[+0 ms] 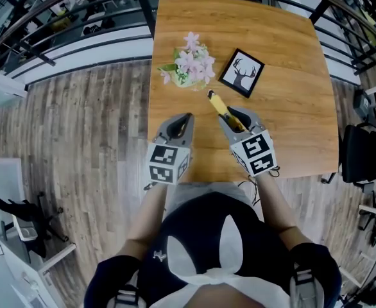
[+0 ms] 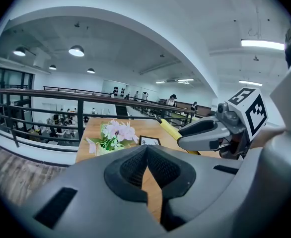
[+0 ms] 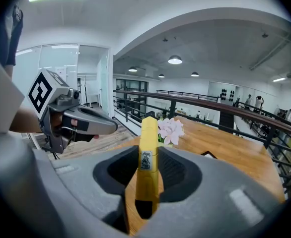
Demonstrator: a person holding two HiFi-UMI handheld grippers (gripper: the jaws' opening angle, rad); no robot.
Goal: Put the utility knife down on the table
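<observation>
Right claw (image 1: 231,119) pinches the yellow utility knife (image 1: 217,102) by its rear end, above the worktop (image 1: 290,76) close to its near edge. Left claw (image 1: 185,118) is pressed together and empty. If released while aloft, the knife may bounce and slide off that edge.

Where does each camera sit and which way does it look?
Head view: on the person's head, looking steeply down at the table; arms, left claw, right claw show.
Left gripper view: on the left claw, facing along its shut jaws toward the flowers.
Right gripper view: on the right claw, facing along the gripped utility knife.
Shared: each gripper view shows the other claw.
</observation>
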